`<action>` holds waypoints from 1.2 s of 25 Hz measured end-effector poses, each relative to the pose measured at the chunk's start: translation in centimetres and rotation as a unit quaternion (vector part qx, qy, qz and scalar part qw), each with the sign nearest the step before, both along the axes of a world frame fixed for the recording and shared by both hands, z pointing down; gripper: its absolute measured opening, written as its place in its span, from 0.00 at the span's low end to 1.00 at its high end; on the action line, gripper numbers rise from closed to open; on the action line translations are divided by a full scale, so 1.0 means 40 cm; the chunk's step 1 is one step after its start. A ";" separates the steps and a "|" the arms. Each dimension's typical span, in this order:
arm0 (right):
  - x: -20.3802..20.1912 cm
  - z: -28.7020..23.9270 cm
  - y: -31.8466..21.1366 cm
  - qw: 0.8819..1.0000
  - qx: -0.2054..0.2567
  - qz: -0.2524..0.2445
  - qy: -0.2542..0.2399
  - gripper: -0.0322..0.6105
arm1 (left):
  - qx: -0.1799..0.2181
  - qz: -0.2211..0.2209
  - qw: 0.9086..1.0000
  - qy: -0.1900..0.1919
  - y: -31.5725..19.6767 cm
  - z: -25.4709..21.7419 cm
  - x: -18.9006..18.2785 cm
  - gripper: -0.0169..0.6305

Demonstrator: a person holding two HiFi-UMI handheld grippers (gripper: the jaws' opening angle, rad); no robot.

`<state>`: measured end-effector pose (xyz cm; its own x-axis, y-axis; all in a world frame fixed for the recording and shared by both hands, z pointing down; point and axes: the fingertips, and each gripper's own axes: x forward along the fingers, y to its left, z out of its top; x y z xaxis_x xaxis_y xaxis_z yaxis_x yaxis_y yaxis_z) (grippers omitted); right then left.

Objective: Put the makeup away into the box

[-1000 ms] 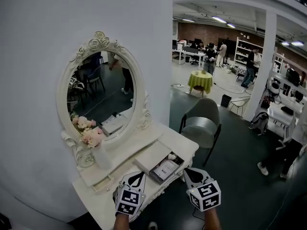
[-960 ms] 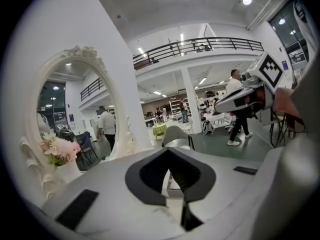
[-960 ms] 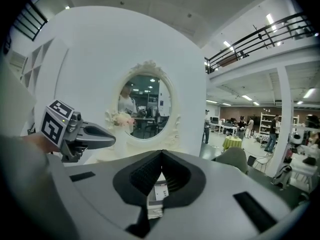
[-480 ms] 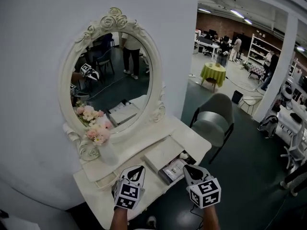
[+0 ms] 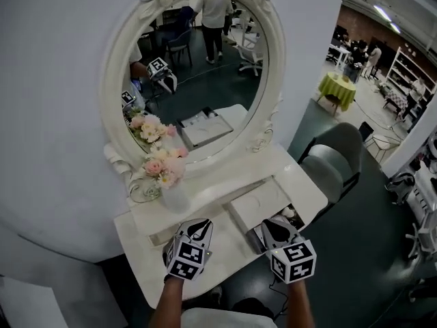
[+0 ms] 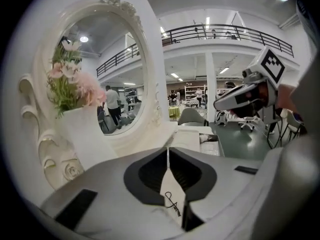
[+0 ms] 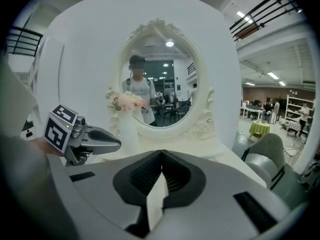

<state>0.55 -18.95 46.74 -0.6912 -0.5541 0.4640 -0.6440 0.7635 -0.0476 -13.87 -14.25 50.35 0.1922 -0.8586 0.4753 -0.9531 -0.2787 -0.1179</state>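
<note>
— What am I looking at on the surface?

— A glossy white dressing table [image 5: 147,255] with a scalloped edge, set against a plain white wall. Its oval mirror [image 5: 205,53] has a carved frame crowned with moulded roses. A smooth white vase [image 5: 175,198] of soft pink flowers [image 5: 164,167] stands at the mirror's lower left.

— And the makeup?

— I see the box [image 5: 258,203], flat and rectangular, right of frame centre. The makeup [image 5: 289,213] lies in its dark open end: small pale pieces, too small for me to name.

— Grippers?

— Both sit low in the frame over the table's front edge. My left gripper [image 5: 199,225] has just been opening its jaws; a thin slit shows, with nothing between them. My right gripper [image 5: 272,225] has its jaws pressed together and empty, its tip just beside the makeup.

— The room?

— A dark green floor, a grey padded chair [image 5: 334,159] at the right, and a yellow-green clothed round table [image 5: 338,87] beyond it.
</note>
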 end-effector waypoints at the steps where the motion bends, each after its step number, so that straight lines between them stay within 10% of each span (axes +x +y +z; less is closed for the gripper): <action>1: -0.018 0.013 -0.004 1.000 -0.004 -0.009 0.004 0.05 | -0.007 -0.001 1.000 0.001 -0.001 0.012 -0.008 0.08; 15: -0.166 0.214 -0.001 0.983 -0.054 -0.155 0.080 0.05 | -0.101 -0.084 0.990 0.040 0.070 0.236 -0.043 0.19; 30: -0.191 0.409 0.004 0.954 -0.113 -0.242 0.137 0.05 | -0.243 -0.125 0.962 -0.009 0.110 0.466 -0.011 0.24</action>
